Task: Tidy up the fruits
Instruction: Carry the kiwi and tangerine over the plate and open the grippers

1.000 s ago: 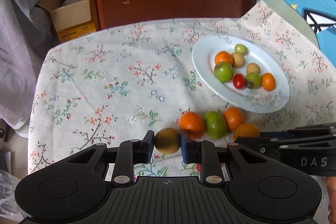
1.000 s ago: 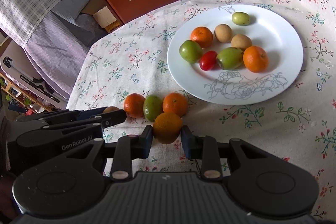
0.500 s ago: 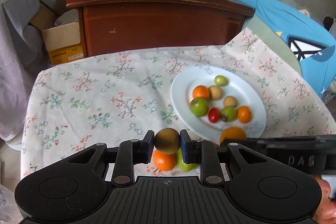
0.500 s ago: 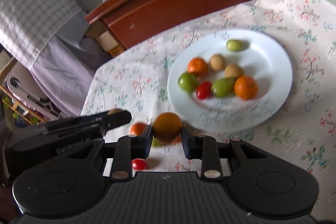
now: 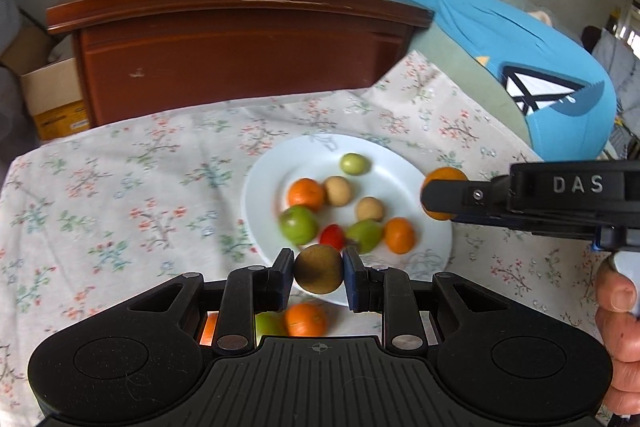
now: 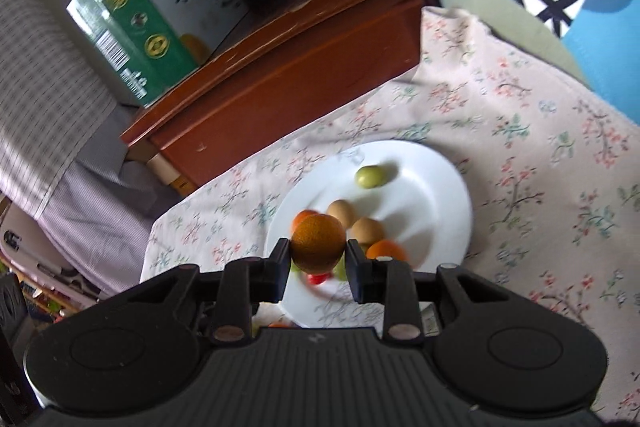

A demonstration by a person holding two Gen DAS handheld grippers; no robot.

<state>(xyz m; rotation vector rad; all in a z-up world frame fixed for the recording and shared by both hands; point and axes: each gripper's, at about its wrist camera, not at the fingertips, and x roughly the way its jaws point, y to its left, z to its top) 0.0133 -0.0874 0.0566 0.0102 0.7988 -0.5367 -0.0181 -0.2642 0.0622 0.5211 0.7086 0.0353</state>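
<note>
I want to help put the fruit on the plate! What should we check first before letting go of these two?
1. Left gripper shut on the kiwi: ok.
2. Right gripper shut on the orange: ok.
3. Orange over the plate: ok, though the view is blurred.
4. Kiwi over the plate: seems at its near rim; cannot tell.
5. Free space on the plate: ok, bare at the far right side.
6. Height above the plate: cannot tell.
</note>
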